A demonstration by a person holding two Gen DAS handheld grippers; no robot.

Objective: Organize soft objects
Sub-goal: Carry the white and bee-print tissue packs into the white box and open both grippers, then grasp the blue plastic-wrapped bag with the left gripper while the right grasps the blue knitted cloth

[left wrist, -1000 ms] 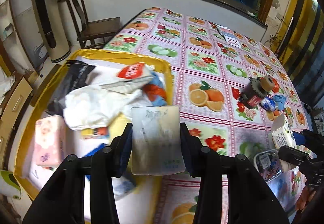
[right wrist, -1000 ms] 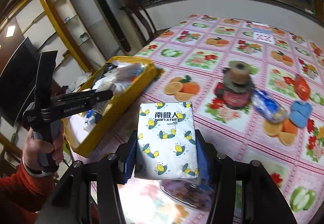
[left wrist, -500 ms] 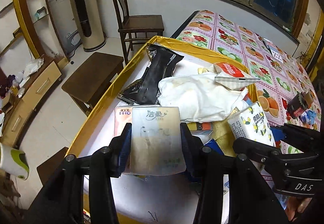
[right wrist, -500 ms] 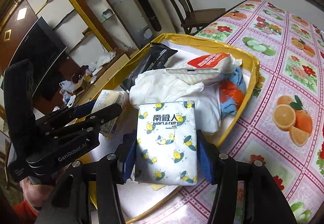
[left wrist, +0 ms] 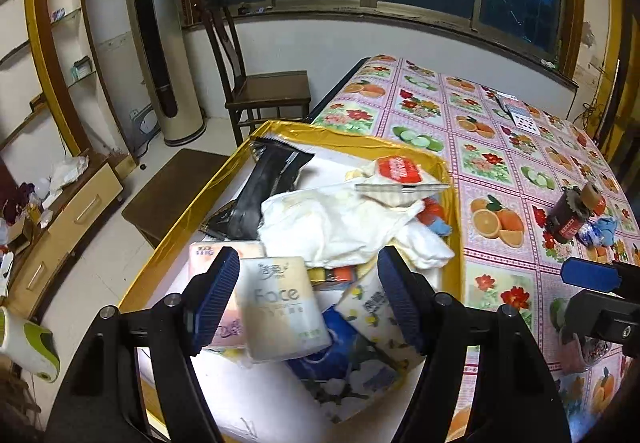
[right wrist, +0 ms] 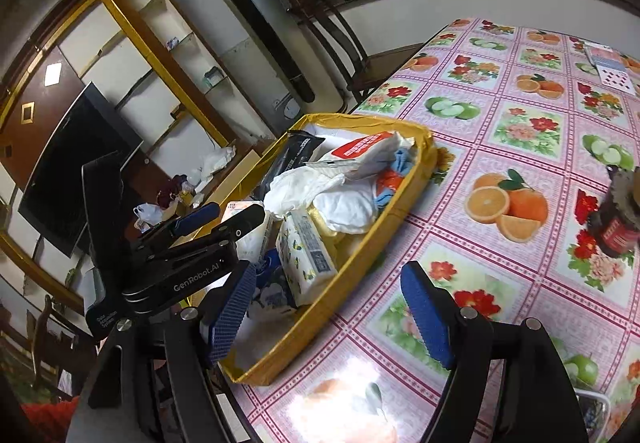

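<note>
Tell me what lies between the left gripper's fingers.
In the left wrist view, the open left gripper frames the Face tissue pack and, toward the right finger, the bee-print pack, both lying in the gold box.

Gold box (left wrist: 454,203) glossy foil-like rim, tissue packs (left wrist: 280,307) smooth shiny plastic wrap, white cloth (left wrist: 340,223) matt and crumpled, tablecloth (right wrist: 520,147) glossy printed vinyl, chair (left wrist: 264,91) dark wood
</note>
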